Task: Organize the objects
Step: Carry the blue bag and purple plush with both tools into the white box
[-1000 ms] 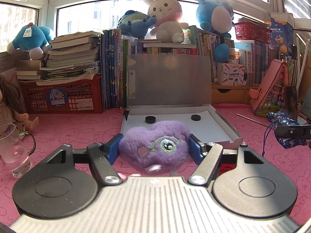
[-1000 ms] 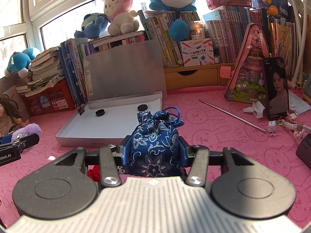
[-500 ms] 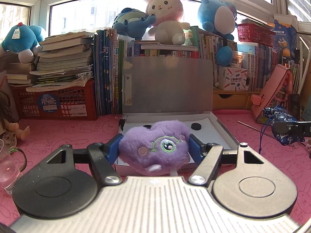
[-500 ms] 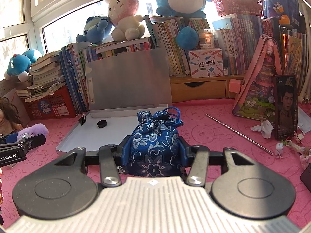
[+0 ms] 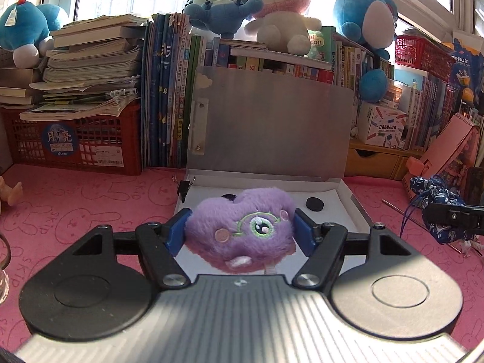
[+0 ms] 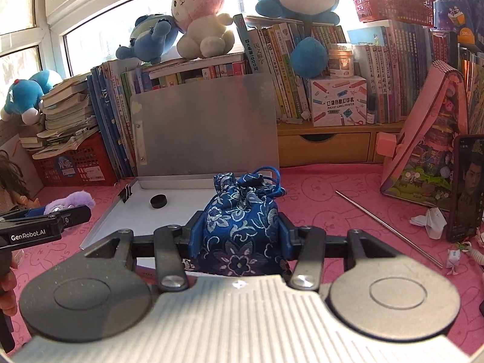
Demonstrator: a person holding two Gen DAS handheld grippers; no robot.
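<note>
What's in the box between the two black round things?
In the left wrist view, only bare white floor of the open box shows between the two black discs, though the held purple plush hides part of it.

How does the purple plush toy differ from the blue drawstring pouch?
The purple plush toy is fluffy, wide and heart-like with a stitched eye; the blue drawstring pouch is smooth floral fabric, taller, tied with a cord. The left gripper holds the toy, the right gripper the pouch. Both are soft and clamped.

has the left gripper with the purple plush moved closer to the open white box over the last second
Yes. The left gripper, shut on the purple plush, has come forward: the open white box looms larger and now sits right under the plush.
</note>
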